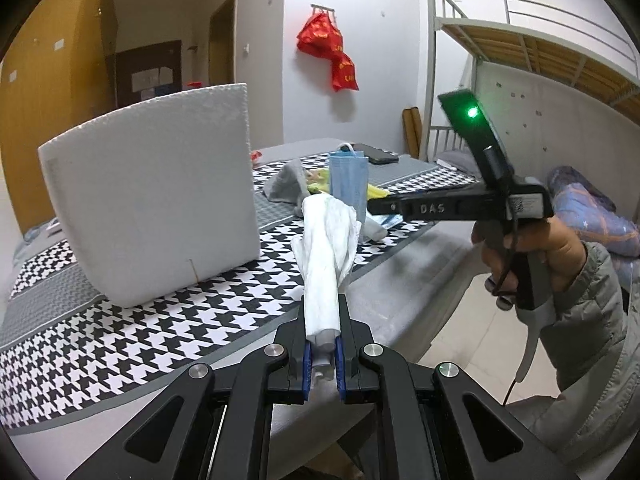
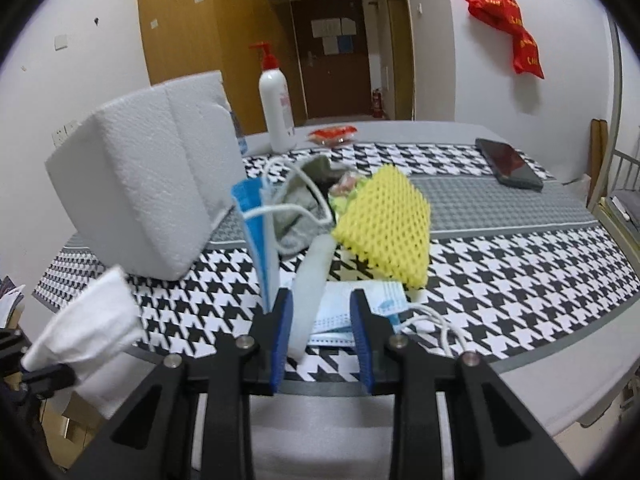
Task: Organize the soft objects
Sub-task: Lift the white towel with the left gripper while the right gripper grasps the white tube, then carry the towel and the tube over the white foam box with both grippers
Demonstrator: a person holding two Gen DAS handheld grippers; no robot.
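Note:
My left gripper [image 1: 322,312] is shut on a white crumpled cloth [image 1: 326,256] and holds it above the table's front edge; the cloth also shows in the right wrist view [image 2: 92,332]. My right gripper [image 2: 320,304] is open, with a white foam strip [image 2: 310,292] and an upright blue face mask [image 2: 258,240] between and beside its fingers; whether it grips them I cannot tell. A yellow foam net [image 2: 386,224], a grey sock [image 2: 300,208] and a flat mask [image 2: 356,312] lie ahead. A white foam box [image 1: 156,200] stands at the left.
A houndstooth cloth [image 2: 520,280] covers the table. A white pump bottle [image 2: 276,108], a red packet [image 2: 332,134] and a black phone [image 2: 508,162] lie at the back. A metal bunk bed [image 1: 520,60] stands right of the table.

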